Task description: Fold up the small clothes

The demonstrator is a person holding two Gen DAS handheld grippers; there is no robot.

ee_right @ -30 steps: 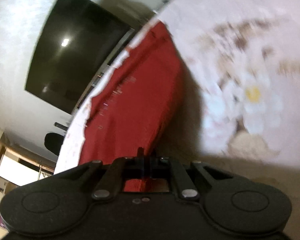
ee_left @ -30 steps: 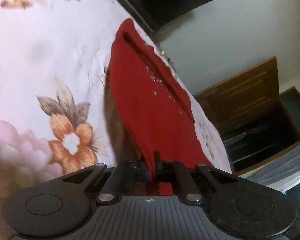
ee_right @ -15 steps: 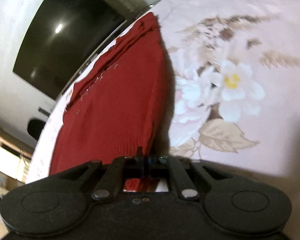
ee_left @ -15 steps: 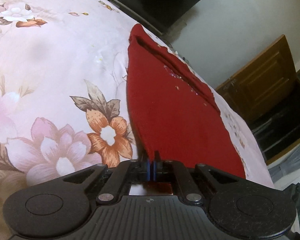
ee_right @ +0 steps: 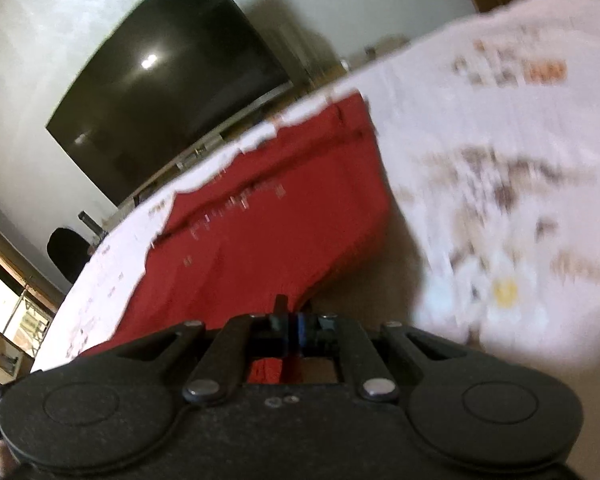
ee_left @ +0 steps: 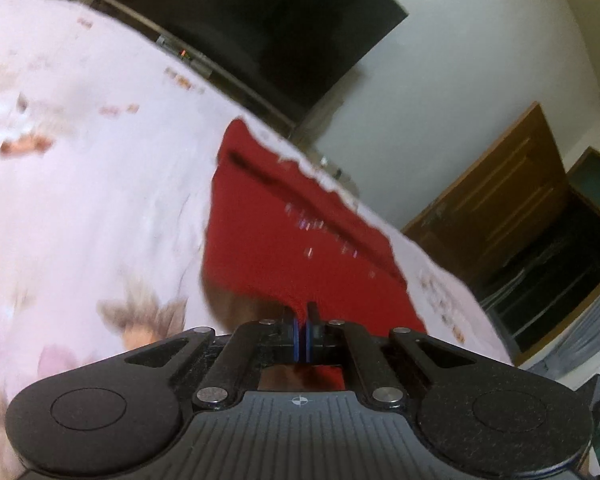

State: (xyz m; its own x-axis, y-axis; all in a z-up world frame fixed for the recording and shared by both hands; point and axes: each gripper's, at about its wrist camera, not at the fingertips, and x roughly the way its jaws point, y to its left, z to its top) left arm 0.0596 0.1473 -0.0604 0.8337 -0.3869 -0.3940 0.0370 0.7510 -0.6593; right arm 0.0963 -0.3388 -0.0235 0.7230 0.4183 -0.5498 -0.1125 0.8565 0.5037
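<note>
The left gripper (ee_left: 301, 316) is pressed together on the near edge of the red garment (ee_left: 292, 248), and the cloth goes up from its tips toward 12 o'clock. The right gripper (ee_right: 289, 312) is also closed tight, pinching another part of the same near edge of the red garment (ee_right: 268, 232). The garment is lifted at the near side, with a shadow under it, and its far part lies on the floral bed sheet (ee_left: 80, 184). In the right wrist view the sheet (ee_right: 500, 168) is at 3 o'clock from the garment. A dark television screen (ee_left: 252, 28) is on the wall at 12 o'clock, and a wooden door (ee_left: 496, 204) stands at 3 o'clock. Both views are blurred.
</note>
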